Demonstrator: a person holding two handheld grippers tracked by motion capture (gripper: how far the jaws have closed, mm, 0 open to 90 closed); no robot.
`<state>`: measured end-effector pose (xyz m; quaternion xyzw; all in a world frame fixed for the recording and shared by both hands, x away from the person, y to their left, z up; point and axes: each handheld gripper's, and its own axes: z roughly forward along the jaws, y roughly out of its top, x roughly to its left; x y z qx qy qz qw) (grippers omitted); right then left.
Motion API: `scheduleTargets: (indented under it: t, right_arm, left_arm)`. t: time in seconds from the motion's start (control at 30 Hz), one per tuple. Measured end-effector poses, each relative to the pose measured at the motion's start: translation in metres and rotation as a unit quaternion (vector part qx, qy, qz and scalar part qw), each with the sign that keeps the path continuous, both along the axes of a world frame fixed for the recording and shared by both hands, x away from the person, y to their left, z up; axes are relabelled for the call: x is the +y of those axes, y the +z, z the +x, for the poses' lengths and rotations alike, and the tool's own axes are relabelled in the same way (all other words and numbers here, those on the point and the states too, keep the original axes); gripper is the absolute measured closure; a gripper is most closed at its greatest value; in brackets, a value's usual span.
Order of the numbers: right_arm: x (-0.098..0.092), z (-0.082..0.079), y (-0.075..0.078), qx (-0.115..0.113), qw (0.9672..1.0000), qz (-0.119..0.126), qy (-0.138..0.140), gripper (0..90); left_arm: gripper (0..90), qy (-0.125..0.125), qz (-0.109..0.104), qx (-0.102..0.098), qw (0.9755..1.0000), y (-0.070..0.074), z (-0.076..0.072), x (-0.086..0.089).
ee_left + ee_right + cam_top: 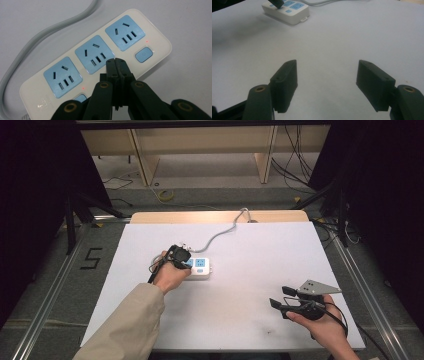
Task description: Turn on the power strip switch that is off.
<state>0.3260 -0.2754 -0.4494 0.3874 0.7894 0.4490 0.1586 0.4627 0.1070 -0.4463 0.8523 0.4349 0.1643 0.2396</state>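
A white power strip with three blue sockets lies on the white table top, its grey cable running to the far edge. My left gripper is shut, jaws pressed together with nothing between them. In the left gripper view its tips sit over the strip's front edge below the middle socket; whether they touch it I cannot tell. One blue switch shows to the right and another is partly hidden. My right gripper stands open and empty near the front right.
Small red lights glow beside the switches. From the right gripper view the strip lies far off at the upper left, with bare white table between it and my right gripper. Metal frame rails and floor cables surround the table.
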Motion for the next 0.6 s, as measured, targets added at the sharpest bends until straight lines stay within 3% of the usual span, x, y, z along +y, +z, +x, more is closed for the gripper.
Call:
scheduleTargets:
  t: [0.33,0.37,0.5,0.6]
  right_arm:
    - [0.000,0.000,0.000,-0.002,1.0000,0.001,0.001,33.5]
    - [0.001,0.000,0.000,-0.001,1.0000,0.001,0.001,33.5]
    - [0.002,0.000,-0.001,0.001,1.0000,0.001,0.002,33.5]
    - [0.001,-0.001,0.000,-0.001,1.0000,0.003,0.003,33.5]
  left_arm:
    - [90.0,-0.002,0.008,-0.003,1.0000,-0.001,-0.001,-0.003]
    - [90.0,-0.005,0.000,-0.001,1.0000,-0.001,-0.001,-0.004]
    - [90.0,-0.014,0.032,-0.019,0.9992,-0.002,-0.003,-0.011]
    - [90.0,-0.005,0.006,-0.007,0.9999,-0.002,0.000,-0.006]
